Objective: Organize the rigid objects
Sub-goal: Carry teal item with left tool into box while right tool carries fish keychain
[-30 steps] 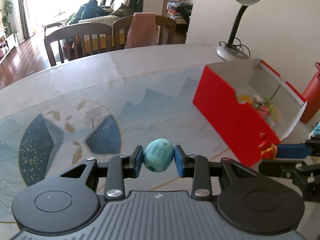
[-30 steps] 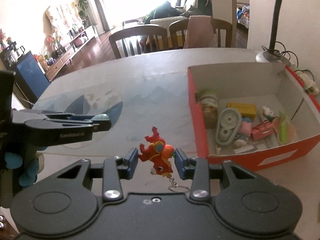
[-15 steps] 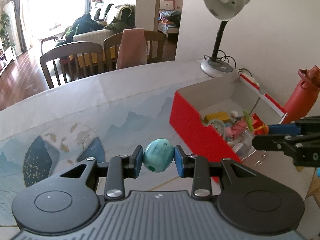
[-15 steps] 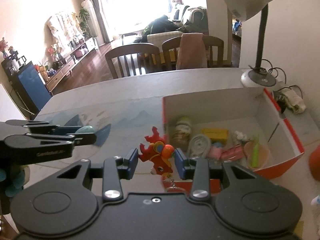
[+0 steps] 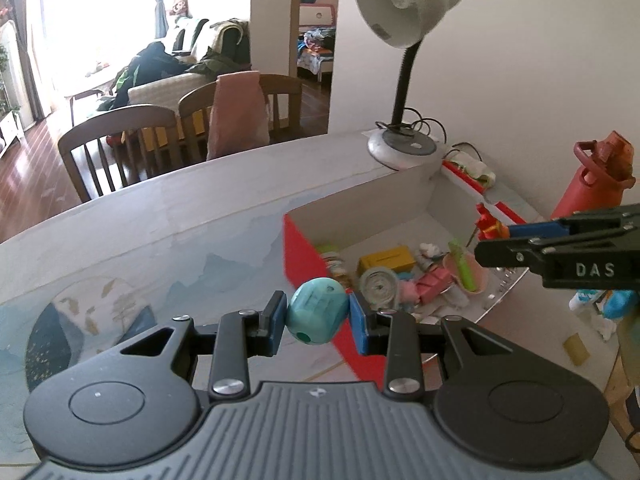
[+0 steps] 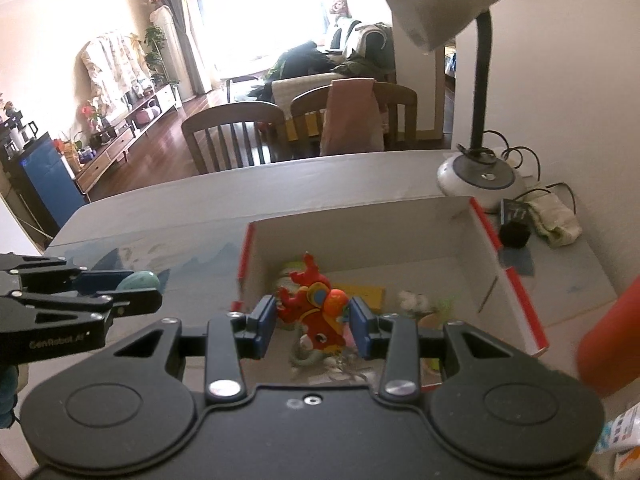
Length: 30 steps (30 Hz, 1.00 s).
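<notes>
Sunlit living room behind a painted bench (image 5: pixel 168 240): my left fingers (image 5: pixel 318 318) clamp a teal egg (image 5: pixel 317 314) just short of the red box (image 6: pixel 516 280), while my right fingers (image 6: pixel 312 320) grip a red dragon toy (image 6: pixel 316 308) over its interior. Several trinkets already lie inside; these two are not yet dropped. Fingers hide part of the box floor, and its jumbled contents are hard to identify.

A lived-in home: dining table opening onto a living room.
Wooden dining chairs (image 6: pixel 236 136), a sofa (image 5: pixel 188 76) piled with clothes, a low media cabinet (image 6: pixel 120 144) with plants, curtained bright windows (image 6: pixel 256 12), a desk lamp (image 5: pixel 404 52) and a bedroom doorway (image 5: pixel 316 40) mark domestic space.
</notes>
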### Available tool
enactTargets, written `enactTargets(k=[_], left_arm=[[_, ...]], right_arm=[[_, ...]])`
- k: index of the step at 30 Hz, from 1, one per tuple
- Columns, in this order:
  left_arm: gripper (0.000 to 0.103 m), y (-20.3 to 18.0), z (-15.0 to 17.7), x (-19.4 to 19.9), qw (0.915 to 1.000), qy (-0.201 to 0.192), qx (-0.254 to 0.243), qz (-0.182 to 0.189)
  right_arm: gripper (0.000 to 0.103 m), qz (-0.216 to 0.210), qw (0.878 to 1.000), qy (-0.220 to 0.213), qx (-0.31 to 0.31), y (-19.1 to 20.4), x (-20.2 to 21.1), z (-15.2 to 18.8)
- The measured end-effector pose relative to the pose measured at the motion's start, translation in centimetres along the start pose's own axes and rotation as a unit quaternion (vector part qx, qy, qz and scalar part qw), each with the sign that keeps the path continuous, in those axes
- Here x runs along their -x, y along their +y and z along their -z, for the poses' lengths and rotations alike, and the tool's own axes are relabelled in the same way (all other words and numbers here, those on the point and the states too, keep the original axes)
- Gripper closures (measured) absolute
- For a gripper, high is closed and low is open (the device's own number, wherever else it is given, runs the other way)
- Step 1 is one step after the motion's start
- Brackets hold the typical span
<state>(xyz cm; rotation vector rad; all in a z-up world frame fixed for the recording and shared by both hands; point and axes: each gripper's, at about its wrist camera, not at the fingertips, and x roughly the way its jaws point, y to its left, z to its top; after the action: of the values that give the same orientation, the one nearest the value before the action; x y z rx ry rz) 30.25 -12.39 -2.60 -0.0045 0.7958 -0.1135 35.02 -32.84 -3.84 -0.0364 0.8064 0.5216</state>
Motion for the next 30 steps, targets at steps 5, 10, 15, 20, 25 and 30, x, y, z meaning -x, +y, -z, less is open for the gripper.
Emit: enactTargets(k=[5, 10, 15, 20, 25, 30], left_arm=[[0.07, -2.3, -0.7, -1.8, 0.9999, 0.01, -0.006, 0.0], [0.07, -4.3, -1.4, -4.1, 0.9996, 0.026, -0.004, 0.007], [0.07, -5.9, -2.3, -6.5, 0.9991, 0.041, -0.011, 0.008], [0.07, -6.9, -3.4, -9.4, 0.9983, 0.055, -0.016, 0.002], [0.07, -7.5, -4.5, -12.4, 0.9973, 0.066, -0.029, -0.01], [0.07, -7.6, -5.7, -15.5, 0.9961, 0.081, -0.03, -0.018]], right_arm=[[0.065, 0.008, 1.0, 0.005, 0.0, -2.5, -0.6, -0.2], [0.065, 0.019, 1.0, 0.008, -0.004, -4.9, -1.3, -0.7], [0.065, 0.029, 0.999, 0.015, -0.009, -7.3, -2.6, -1.3], [0.065, 0.033, 0.999, 0.023, -0.006, -8.8, -4.5, -2.1], [0.064, 0.035, 0.999, 0.032, -0.002, -9.9, -6.7, -3.1], [0.064, 0.032, 0.998, 0.055, 0.013, -10.1, -9.4, -3.8]])
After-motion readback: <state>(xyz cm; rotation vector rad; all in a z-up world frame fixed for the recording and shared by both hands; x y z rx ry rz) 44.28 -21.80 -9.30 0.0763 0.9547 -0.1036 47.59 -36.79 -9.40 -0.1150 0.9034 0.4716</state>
